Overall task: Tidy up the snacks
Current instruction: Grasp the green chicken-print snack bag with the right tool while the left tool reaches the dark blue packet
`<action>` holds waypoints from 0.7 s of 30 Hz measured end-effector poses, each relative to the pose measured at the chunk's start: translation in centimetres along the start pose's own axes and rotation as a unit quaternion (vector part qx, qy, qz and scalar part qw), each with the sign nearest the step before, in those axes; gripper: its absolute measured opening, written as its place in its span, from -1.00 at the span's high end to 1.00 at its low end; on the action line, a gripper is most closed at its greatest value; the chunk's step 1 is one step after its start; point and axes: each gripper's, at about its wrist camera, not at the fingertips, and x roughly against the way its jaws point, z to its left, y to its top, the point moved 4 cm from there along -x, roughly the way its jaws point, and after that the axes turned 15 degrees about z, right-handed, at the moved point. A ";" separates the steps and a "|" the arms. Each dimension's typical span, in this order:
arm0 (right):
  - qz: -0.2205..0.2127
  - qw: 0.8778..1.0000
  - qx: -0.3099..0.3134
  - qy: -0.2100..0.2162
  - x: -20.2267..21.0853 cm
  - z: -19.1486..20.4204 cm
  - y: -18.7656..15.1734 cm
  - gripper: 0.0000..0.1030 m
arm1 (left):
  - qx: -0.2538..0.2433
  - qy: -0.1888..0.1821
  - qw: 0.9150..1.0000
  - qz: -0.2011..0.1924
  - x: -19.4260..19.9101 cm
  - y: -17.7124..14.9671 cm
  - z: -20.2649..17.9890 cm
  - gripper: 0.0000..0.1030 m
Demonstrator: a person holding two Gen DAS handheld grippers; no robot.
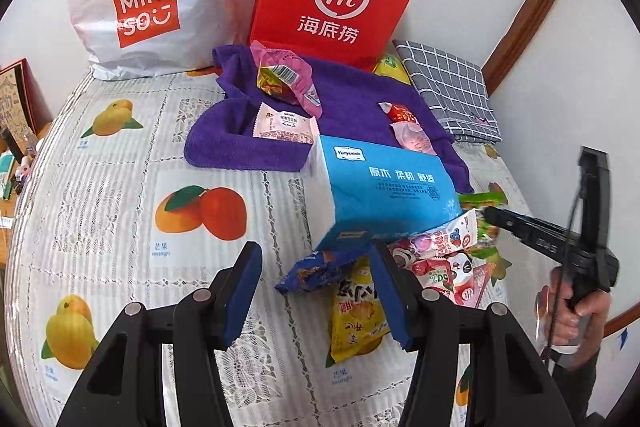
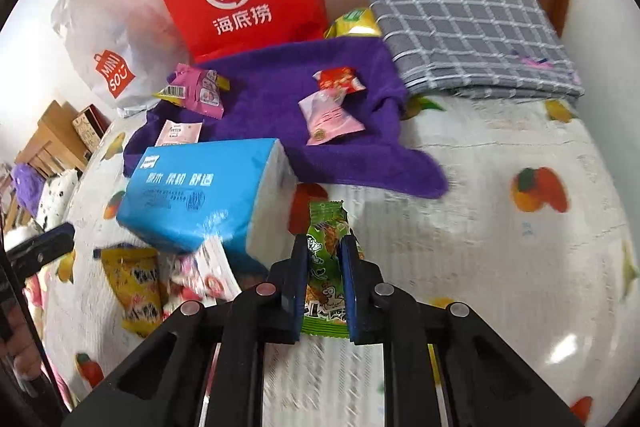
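- Clearly, the right gripper (image 2: pixel 324 259) is clenched on a green snack packet (image 2: pixel 326 227), a crinkled wrapper printed with cartoon figures, lying on the fruit-print tablecloth (image 2: pixel 500 247) just beside the blue tissue pack (image 2: pixel 200 195).
- Meanwhile the left gripper (image 1: pixel 316 287) stands released, empty, above the heap of snack packets (image 1: pixel 432 267) by the tissue pack.
- More wrapped snacks lie on the purple towel (image 2: pixel 280 99).

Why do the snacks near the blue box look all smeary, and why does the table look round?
Right wrist view: snacks under the blue tissue pack are motion-blurred, the green packet in the right gripper sharper. Left wrist view: crisp. Both: fisheye bends the tablecloth.
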 end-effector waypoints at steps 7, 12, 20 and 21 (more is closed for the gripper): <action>0.018 0.999 0.036 -0.011 1.1 -0.6 -3.4 0.68 | 0.002 -0.006 1.000 0.000 0.0 -0.9 -0.2 -0.04; 0.025 0.998 0.031 -0.041 0.0 -1.9 -5.0 0.29 | 0.007 -0.006 1.000 0.007 -0.2 -1.6 -0.1 -0.04; -0.007 1.000 0.004 -0.006 -0.9 -2.2 -5.6 -0.37 | 0.025 -0.017 0.999 0.016 -0.8 -1.9 0.3 -0.04; -0.002 1.000 0.003 -0.017 -1.6 -2.2 -5.5 -0.37 | 0.026 -0.018 0.999 0.015 -0.9 -2.0 0.3 -0.04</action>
